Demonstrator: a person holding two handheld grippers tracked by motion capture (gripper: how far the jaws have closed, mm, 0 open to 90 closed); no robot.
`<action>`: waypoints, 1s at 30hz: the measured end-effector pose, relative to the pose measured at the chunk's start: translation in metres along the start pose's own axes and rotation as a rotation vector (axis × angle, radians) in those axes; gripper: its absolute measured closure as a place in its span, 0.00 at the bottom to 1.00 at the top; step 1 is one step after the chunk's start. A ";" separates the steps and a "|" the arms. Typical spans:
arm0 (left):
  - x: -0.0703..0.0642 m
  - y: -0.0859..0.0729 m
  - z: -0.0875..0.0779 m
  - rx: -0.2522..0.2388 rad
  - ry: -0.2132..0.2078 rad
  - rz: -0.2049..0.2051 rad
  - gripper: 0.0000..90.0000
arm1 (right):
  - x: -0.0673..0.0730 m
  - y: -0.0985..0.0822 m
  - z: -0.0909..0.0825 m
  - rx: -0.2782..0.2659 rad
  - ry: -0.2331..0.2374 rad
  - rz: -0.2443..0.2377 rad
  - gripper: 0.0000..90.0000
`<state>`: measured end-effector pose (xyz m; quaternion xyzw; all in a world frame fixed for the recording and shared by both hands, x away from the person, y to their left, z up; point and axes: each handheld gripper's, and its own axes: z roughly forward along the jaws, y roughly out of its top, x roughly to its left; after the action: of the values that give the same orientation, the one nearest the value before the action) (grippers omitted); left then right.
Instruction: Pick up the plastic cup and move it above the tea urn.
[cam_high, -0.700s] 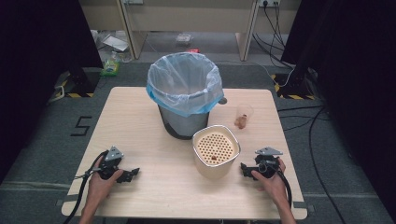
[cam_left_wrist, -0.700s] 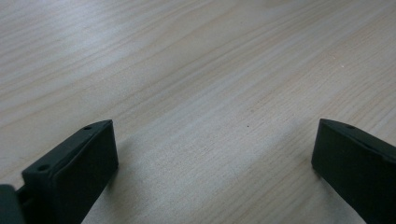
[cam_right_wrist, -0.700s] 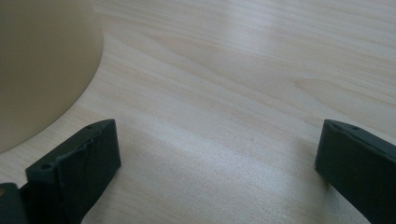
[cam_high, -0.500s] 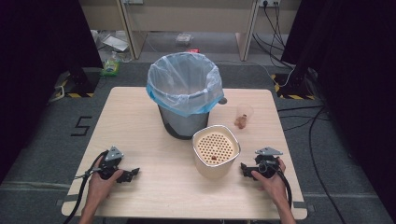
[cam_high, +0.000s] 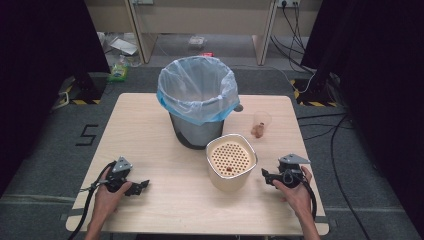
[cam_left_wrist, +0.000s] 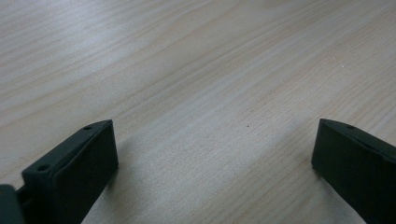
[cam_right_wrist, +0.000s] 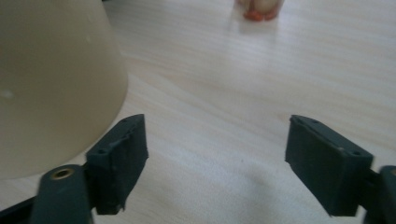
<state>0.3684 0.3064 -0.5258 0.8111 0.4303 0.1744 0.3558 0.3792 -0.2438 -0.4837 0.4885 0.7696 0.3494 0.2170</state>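
Both grippers low on the pale wooden surface, fingers spread, gripping nothing: left gripper near-left, right gripper just right of the cream perforated-top container. Risk: nudging that container toward the bag-lined grey bin.

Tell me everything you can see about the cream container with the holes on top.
The cream container stands upright near the table's front, before the lined bin. It is squarish with rounded corners and smooth walls; its top is a perforated insert with a small brown bit on it. The right tongs sit beside it, open, apparently not touching.
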 end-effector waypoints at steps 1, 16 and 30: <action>0.000 0.000 0.000 0.000 0.000 0.000 0.00 | 0.000 0.003 -0.001 -0.005 -0.007 0.007 0.26; 0.000 0.000 0.000 0.000 0.000 0.000 0.00 | -0.016 0.055 -0.013 -0.081 -0.047 0.061 0.30; 0.000 0.000 0.000 0.000 0.000 0.000 0.00 | -0.032 0.099 0.006 -0.086 -0.084 0.090 0.37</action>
<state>0.3685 0.3064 -0.5257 0.8111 0.4304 0.1740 0.3558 0.4561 -0.2437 -0.4137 0.5270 0.7213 0.3706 0.2541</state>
